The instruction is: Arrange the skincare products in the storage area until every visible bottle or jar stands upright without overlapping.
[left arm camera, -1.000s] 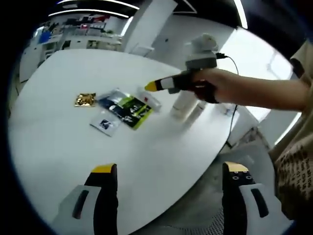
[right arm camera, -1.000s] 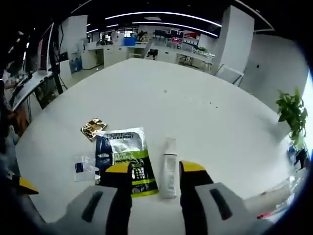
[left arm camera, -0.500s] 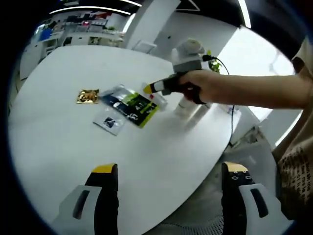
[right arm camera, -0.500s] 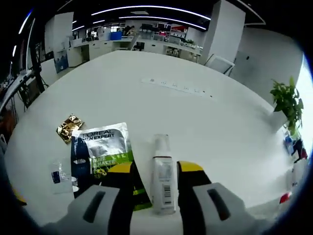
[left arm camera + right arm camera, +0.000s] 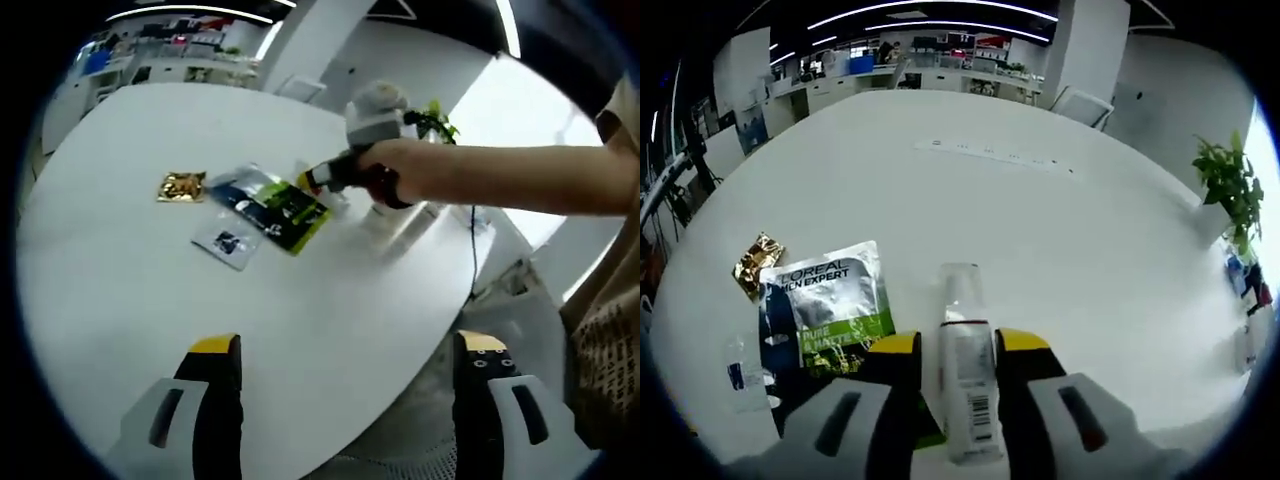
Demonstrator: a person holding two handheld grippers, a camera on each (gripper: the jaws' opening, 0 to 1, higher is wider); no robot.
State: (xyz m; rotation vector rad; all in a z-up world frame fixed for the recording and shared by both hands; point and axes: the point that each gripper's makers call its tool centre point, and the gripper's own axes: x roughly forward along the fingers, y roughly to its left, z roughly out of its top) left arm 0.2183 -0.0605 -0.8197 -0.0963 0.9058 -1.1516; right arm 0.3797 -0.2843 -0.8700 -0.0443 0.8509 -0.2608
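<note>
R gripper [image 5: 951, 345], lower centre of the right gripper view: jaws stand either side of a white pump bottle [image 5: 966, 385], which lies flat on the table [image 5: 1060, 230], cap toward frame top, barcode label up. The yellow tips sit close to the bottle's sides, but I can't tell if they're actually squeezing it or just straddling. Just left of the jaws: a L'Oreal sachet [image 5: 825, 305], flat, its lower corner running under the left jaw; further left a small clear sachet [image 5: 745, 370] w/ blue label, and above that a gold foil packet [image 5: 757, 263]. Far right edge: a few small items, too blurred to name.

L gripper [image 5: 345, 345], bottom of the left gripper view: jaws wide apart, holding nothing, hovering over bare table near its rim, well apart from the products. Mid-frame upper: the R gripper in a person's hand [image 5: 400, 180], reaching down at the sachet cluster; the bottle itself is hidden there.

Progress, as I judge it: early. The only bottle I can make out is lying down, not stood up. Left to do: secure the grip, tip it upright, set it on clear table w/o overlapping the sachets. Sachets are flat and can't stand anyway.
</note>
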